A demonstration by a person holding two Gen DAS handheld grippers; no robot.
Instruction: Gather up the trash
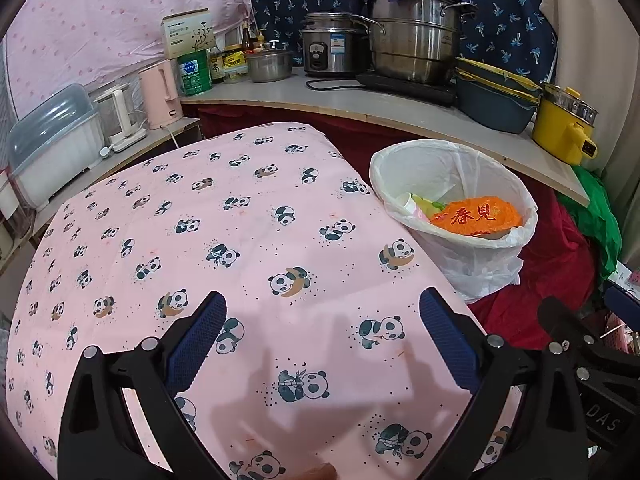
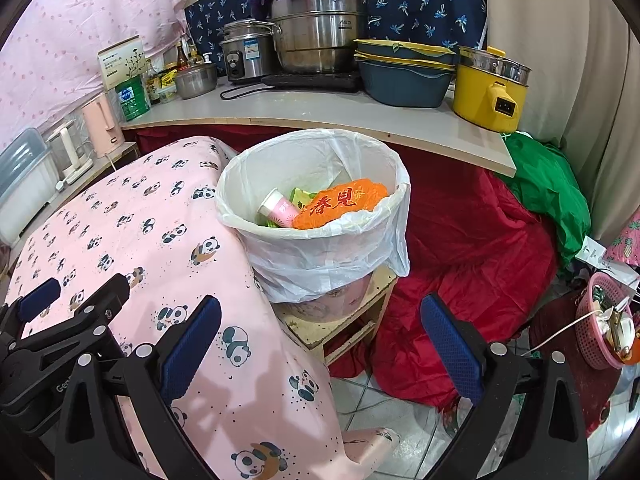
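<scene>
Both the left gripper (image 1: 322, 326) and right gripper (image 2: 320, 330) are held wide apart and empty beside the filled trash bin (image 2: 316, 216).

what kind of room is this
Probably a cramped home kitchen corner. A stacked stainless steel steamer pot, a silver rice cooker and a yellow electric pot crowd the grey shelf, beside a white-lined trash bin holding wrappers.

orange bag (image 2: 340, 204) – "春見", steel pot (image 2: 320, 28) – "asd"
</scene>
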